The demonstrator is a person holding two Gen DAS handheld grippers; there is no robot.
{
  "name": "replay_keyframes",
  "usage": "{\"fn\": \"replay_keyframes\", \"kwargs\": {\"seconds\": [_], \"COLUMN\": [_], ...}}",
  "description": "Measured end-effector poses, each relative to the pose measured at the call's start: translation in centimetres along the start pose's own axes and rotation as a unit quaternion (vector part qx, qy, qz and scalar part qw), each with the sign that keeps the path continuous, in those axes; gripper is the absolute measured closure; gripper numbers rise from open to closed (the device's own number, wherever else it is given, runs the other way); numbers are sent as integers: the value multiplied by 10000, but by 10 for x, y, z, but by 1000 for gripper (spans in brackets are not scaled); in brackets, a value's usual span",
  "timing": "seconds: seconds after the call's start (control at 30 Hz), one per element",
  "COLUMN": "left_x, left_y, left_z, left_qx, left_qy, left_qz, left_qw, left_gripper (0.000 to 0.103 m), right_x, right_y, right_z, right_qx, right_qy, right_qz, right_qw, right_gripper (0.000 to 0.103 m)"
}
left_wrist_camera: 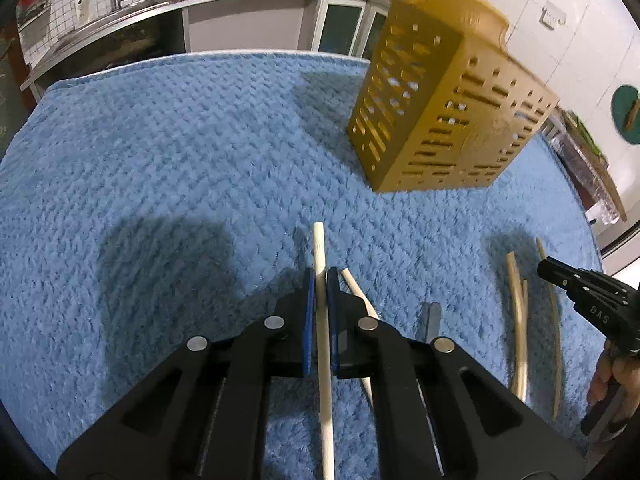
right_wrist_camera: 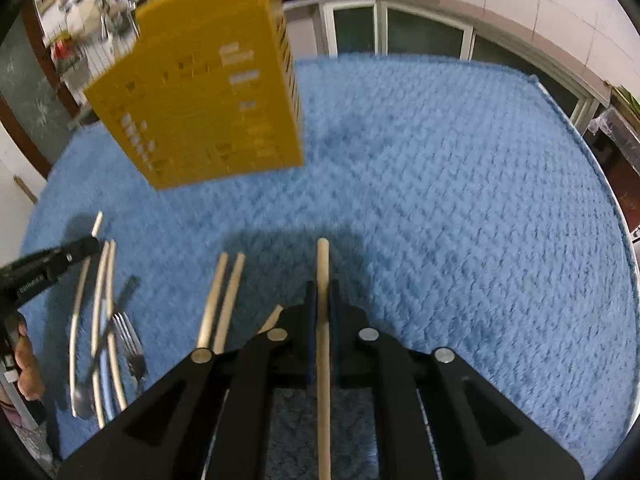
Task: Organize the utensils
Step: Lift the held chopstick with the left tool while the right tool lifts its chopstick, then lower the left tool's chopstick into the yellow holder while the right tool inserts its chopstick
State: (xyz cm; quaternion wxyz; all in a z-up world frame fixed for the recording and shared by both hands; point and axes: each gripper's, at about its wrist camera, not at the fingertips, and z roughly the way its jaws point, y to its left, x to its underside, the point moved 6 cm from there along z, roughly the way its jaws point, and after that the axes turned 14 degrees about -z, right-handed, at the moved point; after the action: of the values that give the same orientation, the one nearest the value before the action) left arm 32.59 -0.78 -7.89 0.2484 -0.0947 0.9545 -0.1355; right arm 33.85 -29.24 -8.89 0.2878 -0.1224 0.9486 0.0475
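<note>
- Two tongs each pinch one chopstick: left tongs a pale chopstick, right tongs a tan chopstick.
- Yellow slotted utensil holder stands upright on the blue-towelled surface.
- Loose chopsticks, a fork and a spoon lie between the tongs.

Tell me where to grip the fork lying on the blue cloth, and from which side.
Grip the fork at mid-handle, from above, jaws across its width. It lies flat on the cloth, tines toward the camera, with chopsticks crossing it, so the bare dark handle end is probably the clearest spot.
</note>
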Motion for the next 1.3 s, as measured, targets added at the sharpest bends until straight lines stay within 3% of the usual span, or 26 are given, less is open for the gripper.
{"fn": "replay_keyframes", "kwargs": {"seconds": [0.13,0.3,0.4,0.63,1.3], "left_x": [-3,-10,-14,-23,-72], "left_y": [2,-3,-12,-32,-80], "left_z": [-13,-38,-63,-103,-150], "left_qx": [119,368,505,788,1073], "left_qy": [-216,-609,-1069,-1683,-2342], "left_qz": [-84,-129,-48,92,369], "left_qw": [9997,9974,9930,9825,9655], "left_gripper": [99,99,99,99,99], "right_x": [0,-7,-15,-33,-97], "right_y": [-2,-8,-9,-10,-15], "right_z": [-10,-32,-49,-74,-137], "right_qx": [-264,-302,-270,-222,-194], "right_qy": [-480,-1088,-1465,-2099,-3187], "right_qz": [193,368,383,338,166], "right_qw": [9983,9929,9881,9769,9475], "right_gripper": [97,97,97,97,97]}}
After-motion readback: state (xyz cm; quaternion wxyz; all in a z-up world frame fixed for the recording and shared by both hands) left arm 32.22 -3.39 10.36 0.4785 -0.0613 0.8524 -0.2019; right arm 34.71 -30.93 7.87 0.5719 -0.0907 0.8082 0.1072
